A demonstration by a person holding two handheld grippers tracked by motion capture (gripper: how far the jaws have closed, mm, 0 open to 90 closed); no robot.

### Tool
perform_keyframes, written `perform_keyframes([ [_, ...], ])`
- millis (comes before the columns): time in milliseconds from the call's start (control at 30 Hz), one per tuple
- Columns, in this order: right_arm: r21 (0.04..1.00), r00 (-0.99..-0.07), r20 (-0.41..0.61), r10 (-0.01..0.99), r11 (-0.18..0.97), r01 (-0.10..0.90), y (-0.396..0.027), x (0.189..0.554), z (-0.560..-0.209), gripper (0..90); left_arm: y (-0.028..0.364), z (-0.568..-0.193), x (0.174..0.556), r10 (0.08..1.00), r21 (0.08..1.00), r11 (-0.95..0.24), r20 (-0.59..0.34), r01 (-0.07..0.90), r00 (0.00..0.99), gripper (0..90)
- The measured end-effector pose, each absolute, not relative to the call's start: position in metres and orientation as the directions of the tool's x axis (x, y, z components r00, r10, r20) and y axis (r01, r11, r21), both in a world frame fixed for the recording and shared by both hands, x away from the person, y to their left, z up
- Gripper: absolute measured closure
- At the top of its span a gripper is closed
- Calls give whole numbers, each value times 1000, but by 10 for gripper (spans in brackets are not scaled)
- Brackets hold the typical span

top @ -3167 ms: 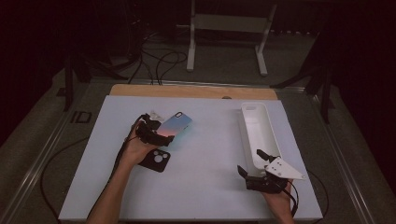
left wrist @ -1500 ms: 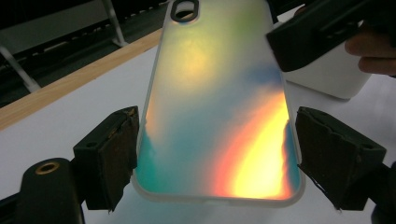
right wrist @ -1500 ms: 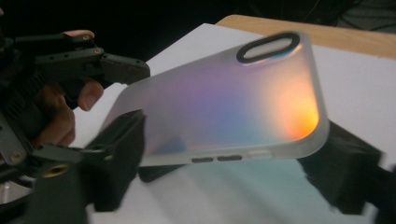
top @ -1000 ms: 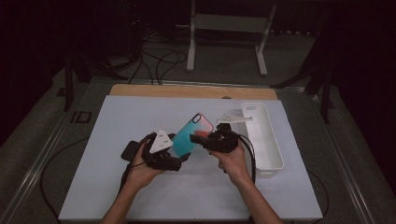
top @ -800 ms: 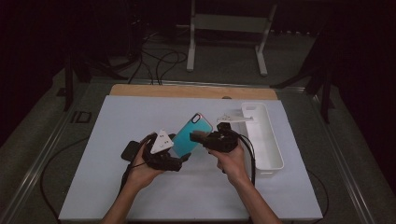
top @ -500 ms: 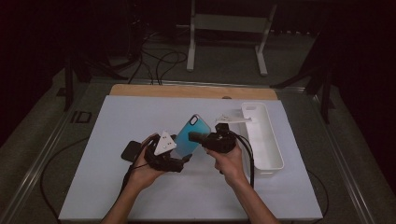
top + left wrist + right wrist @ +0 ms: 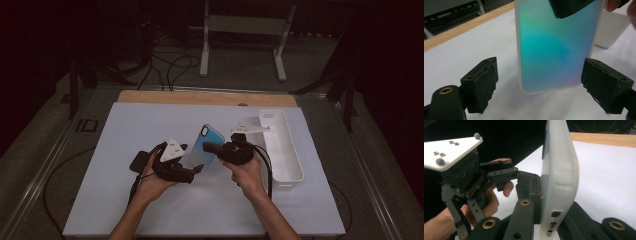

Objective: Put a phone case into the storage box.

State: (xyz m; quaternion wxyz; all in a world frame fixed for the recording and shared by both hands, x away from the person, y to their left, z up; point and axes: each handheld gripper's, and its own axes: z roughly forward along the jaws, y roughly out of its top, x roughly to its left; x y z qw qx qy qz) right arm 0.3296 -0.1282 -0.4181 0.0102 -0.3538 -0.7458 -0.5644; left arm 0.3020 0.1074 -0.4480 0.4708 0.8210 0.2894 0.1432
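From the high view, the phone case stands tilted above the middle of the white table, held up between the two hands, with the white tray just right of them and a small dark object lying on the table at the left hand's far side. That view is too small to read the jaws; the two gripper views settle them. The right gripper view looks along the case's pale edge, with its side buttons and a port cut-out, and shows the right gripper clamped on that edge, one black pad pressed flat against each face. It also shows the left gripper farther off, with its grey three-cornered plate on top. The left gripper view faces the case's blue-green back: the left gripper has its jaws spread wide, one on each side of the case's lower end, neither pad touching it, having just opened a little further. At the top of that view, a dark pad of the right gripper presses on the case.
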Motion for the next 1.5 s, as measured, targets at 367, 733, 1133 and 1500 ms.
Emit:
perform_keyframes([
  [367, 883, -848, 333, 413, 180, 434, -132, 320, -411, 864, 107, -453, 303, 512, 834, -387, -160, 393, 844, 53],
  [733, 901, -905, 309, 291, 215, 377, -127, 316, -408, 864, 106, -453, 301, 433, 836, -384, -212, 392, 876, 238],
  [1133, 901, -927, 284, 246, 262, 346, -125, 317, -409, 854, 110, -454, 300, 321, 836, -411, -242, 365, 916, 543],
  [1500, 899, -928, 238, 288, 296, 322, -127, 318, -408, 534, 105, -456, 297, 300, 838, -436, -207, 327, 931, 850],
])
